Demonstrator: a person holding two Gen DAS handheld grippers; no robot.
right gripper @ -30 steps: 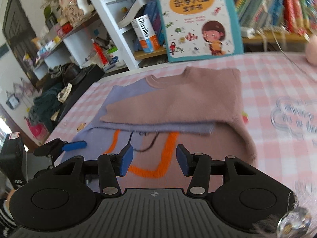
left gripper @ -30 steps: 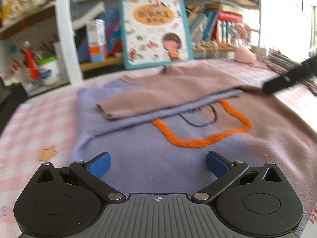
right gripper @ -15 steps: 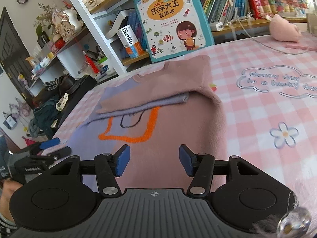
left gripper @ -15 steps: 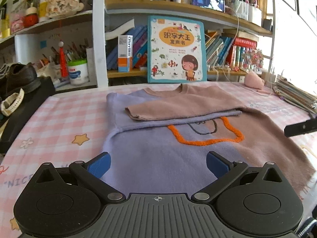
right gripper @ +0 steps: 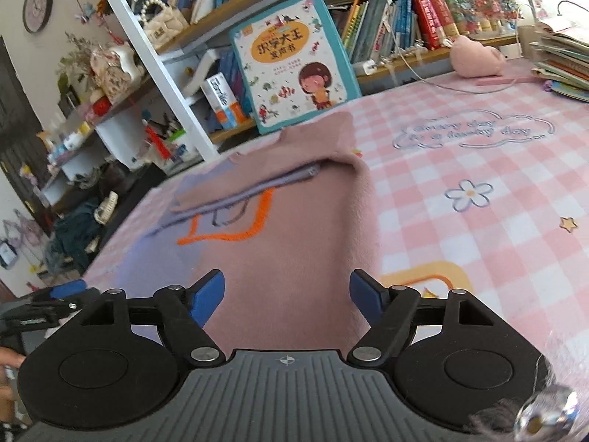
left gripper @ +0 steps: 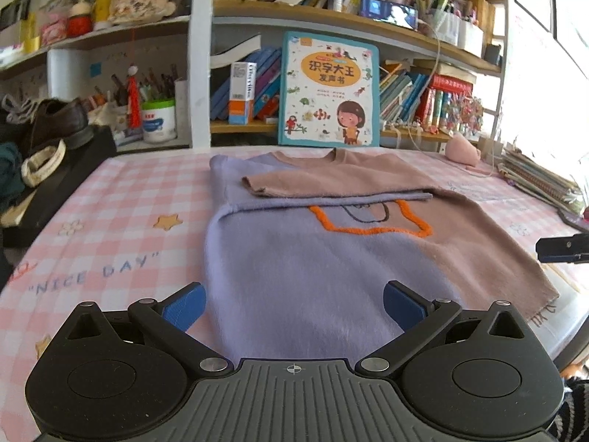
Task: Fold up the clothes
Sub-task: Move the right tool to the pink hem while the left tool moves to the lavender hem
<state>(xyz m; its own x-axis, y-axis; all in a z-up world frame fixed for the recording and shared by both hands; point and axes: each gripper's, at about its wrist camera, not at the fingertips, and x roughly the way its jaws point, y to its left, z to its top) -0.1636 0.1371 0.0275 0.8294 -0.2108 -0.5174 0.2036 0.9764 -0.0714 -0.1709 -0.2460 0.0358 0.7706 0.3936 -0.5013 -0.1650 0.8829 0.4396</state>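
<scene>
Lilac-and-brown sweater (left gripper: 302, 258) lies sleeves-folded; the left gripper (left gripper: 292, 304) gapes empty. Only the right view shows the right gripper (right gripper: 287, 294), empty, just widening.

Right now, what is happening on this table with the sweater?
A person is folding a purple and pink sweater that lies flat on the pink checked tablecloth. Both sleeves are already folded across the chest, the pink sleeve on top. The left claw is open over the purple side of the hem and holds nothing. The right claw, over the pink side, has just been opening, with no cloth pinched between its fingers.
</scene>
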